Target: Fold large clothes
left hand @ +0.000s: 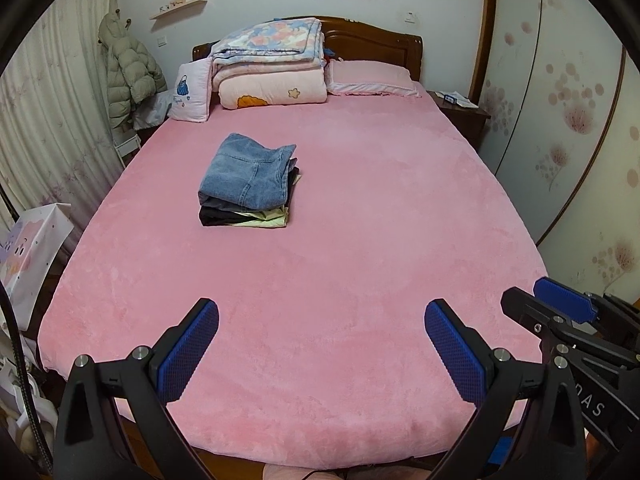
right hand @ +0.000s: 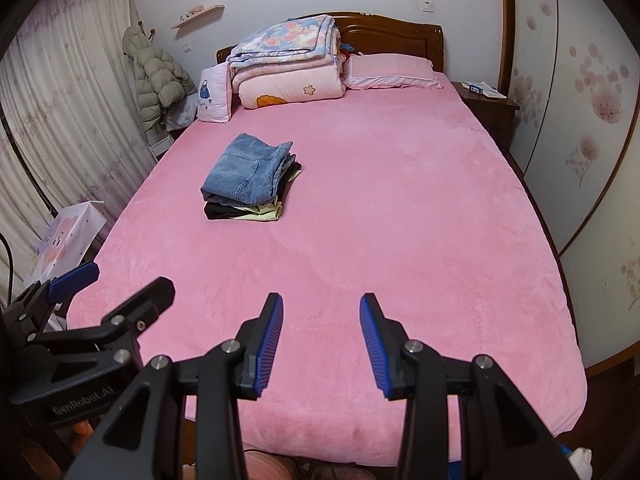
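Grippers, left (left hand: 322,344) and right (right hand: 321,340), both gaping and empty over the pink bed's (left hand: 360,220) foot, well short of the folded jeans-topped stack (left hand: 248,184), parked mid-bed probably to keep folding room.

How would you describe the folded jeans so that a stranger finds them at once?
Look at the big pink bed. Left of its middle lies one small stack of folded clothes, and the jeans are its top layer. They alone are faded blue denim; the pieces beneath are black and pale yellow.
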`<state>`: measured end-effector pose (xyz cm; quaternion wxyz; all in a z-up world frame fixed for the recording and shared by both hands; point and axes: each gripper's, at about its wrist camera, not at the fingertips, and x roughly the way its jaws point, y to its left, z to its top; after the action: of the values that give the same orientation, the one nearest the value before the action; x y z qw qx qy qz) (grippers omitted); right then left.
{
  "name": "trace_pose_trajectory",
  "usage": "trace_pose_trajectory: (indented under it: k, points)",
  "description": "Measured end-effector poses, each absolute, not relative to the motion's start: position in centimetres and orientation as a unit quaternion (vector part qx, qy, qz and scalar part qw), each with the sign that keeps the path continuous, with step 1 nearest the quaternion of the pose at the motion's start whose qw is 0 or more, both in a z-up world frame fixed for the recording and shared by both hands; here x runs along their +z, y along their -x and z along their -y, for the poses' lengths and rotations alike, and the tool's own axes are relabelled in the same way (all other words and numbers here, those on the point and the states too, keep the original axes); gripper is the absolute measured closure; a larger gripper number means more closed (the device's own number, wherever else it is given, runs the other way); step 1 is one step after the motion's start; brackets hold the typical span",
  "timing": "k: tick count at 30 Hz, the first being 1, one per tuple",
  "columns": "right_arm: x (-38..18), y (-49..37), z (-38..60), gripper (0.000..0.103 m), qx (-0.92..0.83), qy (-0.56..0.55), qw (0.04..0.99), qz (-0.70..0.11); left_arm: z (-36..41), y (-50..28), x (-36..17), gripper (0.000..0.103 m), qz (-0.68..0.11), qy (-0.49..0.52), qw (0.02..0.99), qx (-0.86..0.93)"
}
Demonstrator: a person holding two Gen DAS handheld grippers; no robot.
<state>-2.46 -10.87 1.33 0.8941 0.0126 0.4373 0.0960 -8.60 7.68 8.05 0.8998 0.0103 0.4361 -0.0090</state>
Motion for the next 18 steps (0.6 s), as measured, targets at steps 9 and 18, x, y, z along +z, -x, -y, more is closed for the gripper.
trace_pose_trajectory:
  k: [9, 18]
  points:
    - [1.5, 1.8, 11.1, 0.062, 0.092, -0.004, 0.893, -0.44, -7.6, 8.3, 8.1, 0.001, -0.433, -0.017, 0.901, -0.003]
    - [1.6, 0.9, 11.7, 0.062, 0.089, 0.0, 0.893, -0.442, -7.6, 7.9, 8.0, 0.001, -0.435, -0.015, 0.9, -0.005]
